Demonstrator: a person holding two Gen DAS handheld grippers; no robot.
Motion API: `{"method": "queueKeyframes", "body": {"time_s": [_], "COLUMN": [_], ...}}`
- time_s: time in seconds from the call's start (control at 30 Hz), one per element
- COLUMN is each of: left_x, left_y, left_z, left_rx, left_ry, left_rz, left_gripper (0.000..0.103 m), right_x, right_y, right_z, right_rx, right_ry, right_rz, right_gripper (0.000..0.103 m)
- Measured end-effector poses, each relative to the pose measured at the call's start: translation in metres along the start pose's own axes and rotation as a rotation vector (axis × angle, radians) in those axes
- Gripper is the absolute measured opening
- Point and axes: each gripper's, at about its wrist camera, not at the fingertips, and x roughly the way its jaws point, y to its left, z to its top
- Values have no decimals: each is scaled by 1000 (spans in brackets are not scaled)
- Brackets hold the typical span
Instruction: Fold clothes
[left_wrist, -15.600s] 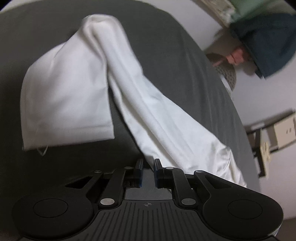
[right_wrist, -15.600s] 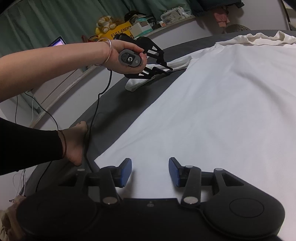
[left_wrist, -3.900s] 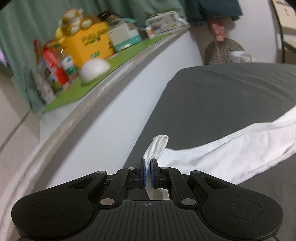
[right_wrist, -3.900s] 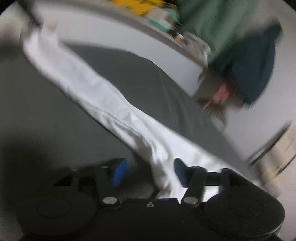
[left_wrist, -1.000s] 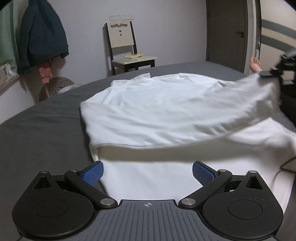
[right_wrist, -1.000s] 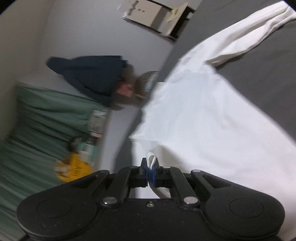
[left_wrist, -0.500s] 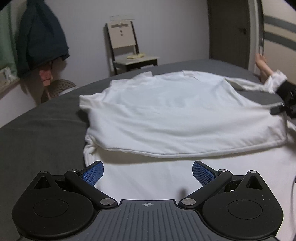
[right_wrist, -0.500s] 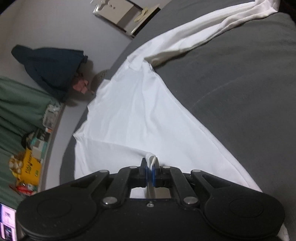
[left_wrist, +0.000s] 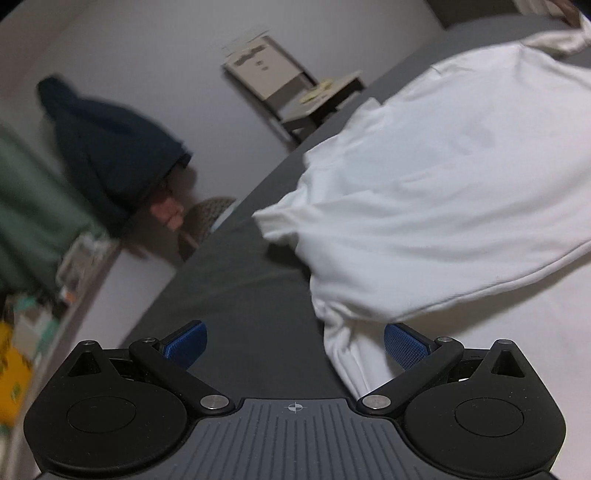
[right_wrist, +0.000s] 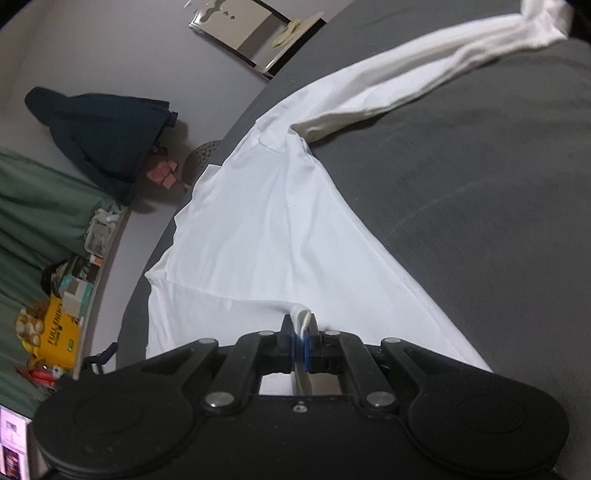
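A white long-sleeved shirt (right_wrist: 280, 229) lies spread on the dark grey bed (right_wrist: 461, 192), with one side folded over its body. My right gripper (right_wrist: 301, 341) is shut on a small bunch of the shirt's white cloth, low over the garment. One sleeve (right_wrist: 436, 74) stretches away to the upper right. In the left wrist view the folded shirt (left_wrist: 443, 192) fills the right half. My left gripper (left_wrist: 293, 343) is open, its blue pads (left_wrist: 186, 341) wide apart over the shirt's bunched left edge and the grey sheet, holding nothing.
A chair (left_wrist: 291, 92) stands by the wall beyond the bed. A dark jacket (right_wrist: 107, 133) hangs on the wall beside green curtains (right_wrist: 33, 199). A ledge with a yellow box (right_wrist: 61, 341) and clutter runs along the bed's left side. A round woven basket (left_wrist: 207, 221) stands on the floor.
The left gripper has rolled and swung left, so the shirt now sits to the right of its open jaws. The right gripper has sunk with the pinched cloth, and the fold has settled flat.
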Motion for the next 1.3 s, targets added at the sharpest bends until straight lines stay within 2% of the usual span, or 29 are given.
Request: {"method": "queueKeyframes", "body": {"time_s": [0.1,0.17,0.3,0.33,0.4,0.6,0.8,0.87,0.93,1.0,1.07,1.17,1.3], "left_x": [16,21,33,35,35,30,14,9,2,-9,-23,-45,-64], "left_y": [-15,-21,-9,-3,10,22,24,26,30,37,43,48,38], "left_z": [9,10,12,8,-1,-16,-31,-40,-48,-54,-58,-58,-45], "left_rx": [99,155,122,91,24,-82,-98,-107,-151,-227,-328,-477,-520], "left_ry": [18,-10,33,51,72,88,95,113,118,115,87,10,-66], "left_rz": [44,91,209,210,176,139,110,106,100,95,78,-10,-163], "left_gripper": [103,103,103,103,103,103,103,103,103,103,103,103,103], "right_x": [-1,-2,-8,-8,-7,9,5,-3,-15,-24,-26,-17,-8], "right_y": [-4,-5,-6,-5,-5,-15,-10,-5,0,4,5,1,-5], "right_z": [0,1,4,4,4,-3,-4,-6,-6,-7,-10,-21,-31], "right_rx": [19,29,60,60,59,65,5,-13,-30,-41,-26,47,95], "right_ry": [9,14,16,17,30,105,111,109,81,72,104,158,135], "right_rz": [17,29,51,51,38,-25,-46,-78,-100,-101,-66,-42,55], "right_gripper": [5,5,5,5,5,5,8,15,33,38,38,38,38]}}
